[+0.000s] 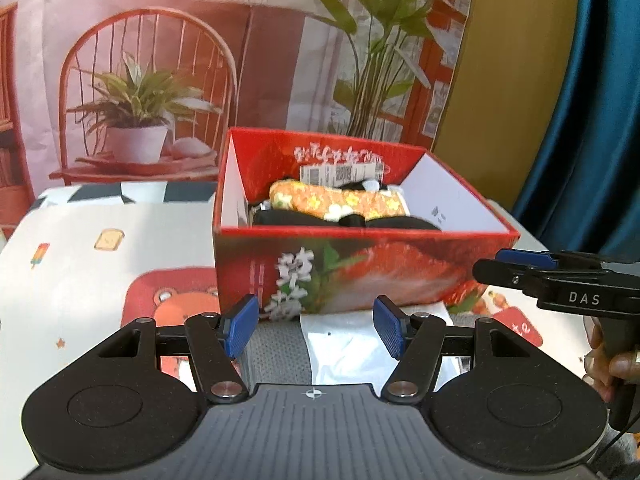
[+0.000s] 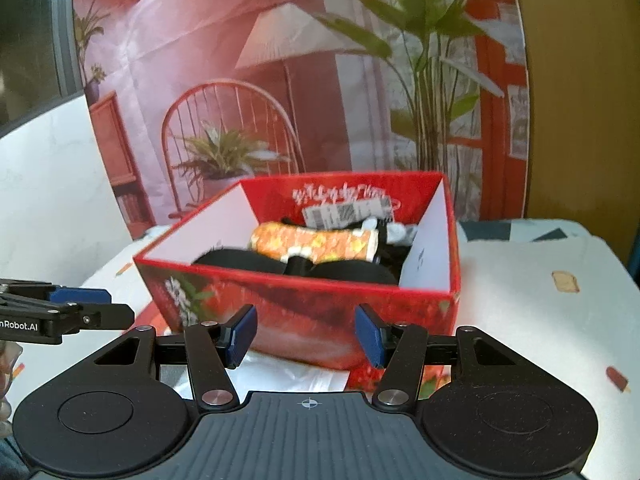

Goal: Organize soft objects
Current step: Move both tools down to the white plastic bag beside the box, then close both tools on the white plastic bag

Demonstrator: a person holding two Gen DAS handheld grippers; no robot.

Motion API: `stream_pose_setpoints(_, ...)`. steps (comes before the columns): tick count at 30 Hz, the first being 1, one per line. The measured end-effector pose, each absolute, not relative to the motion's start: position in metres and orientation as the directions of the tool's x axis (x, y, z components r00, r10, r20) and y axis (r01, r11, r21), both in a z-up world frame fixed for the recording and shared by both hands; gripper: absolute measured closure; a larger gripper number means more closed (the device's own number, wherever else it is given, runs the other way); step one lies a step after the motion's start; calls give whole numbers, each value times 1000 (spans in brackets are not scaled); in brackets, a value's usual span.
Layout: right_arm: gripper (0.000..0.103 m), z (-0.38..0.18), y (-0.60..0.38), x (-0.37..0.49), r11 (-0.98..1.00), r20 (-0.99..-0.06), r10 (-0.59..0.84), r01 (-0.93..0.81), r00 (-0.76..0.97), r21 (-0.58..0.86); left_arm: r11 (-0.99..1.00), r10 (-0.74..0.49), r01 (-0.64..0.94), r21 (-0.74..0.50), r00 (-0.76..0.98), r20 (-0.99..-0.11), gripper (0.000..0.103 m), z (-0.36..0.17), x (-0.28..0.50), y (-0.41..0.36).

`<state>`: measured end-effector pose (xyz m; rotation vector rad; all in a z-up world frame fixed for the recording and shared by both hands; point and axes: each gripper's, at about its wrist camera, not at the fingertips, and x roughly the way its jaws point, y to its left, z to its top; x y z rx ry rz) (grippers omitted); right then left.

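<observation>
Both the left tongs (image 1: 314,330) and right tongs (image 2: 306,336) stand spread and empty before the red box (image 1: 360,272). The orange floral roll (image 1: 340,202) lies inside, long axis across the box. A careless reach could shove the light box; the white cloth (image 1: 344,344), probably a garment, could snag.

A printed backdrop (image 1: 160,60) of a chair and plants stands behind the cartoon-patterned tablecloth (image 1: 80,264).
</observation>
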<state>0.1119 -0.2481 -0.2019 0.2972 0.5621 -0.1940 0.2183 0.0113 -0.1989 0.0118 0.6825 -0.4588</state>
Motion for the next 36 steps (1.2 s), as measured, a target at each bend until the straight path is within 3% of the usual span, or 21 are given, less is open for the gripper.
stream_pose_setpoints(19, 52, -277, -240, 129, 911, -704, -22, 305, 710, 279, 908, -390, 381, -174, 615, -685, 39, -239, 224, 10)
stream_pose_setpoints(28, 51, -278, -240, 124, 909, -693, -16, 300, 720, 290, 906, -389, 388, -169, 609, -691, 39, -244, 224, 6)
stream_pose_setpoints(36, 54, -277, -240, 121, 899, -685, 17, 289, 728, 330, 887, -429, 415, -204, 573, -699, 48, -247, 228, 1)
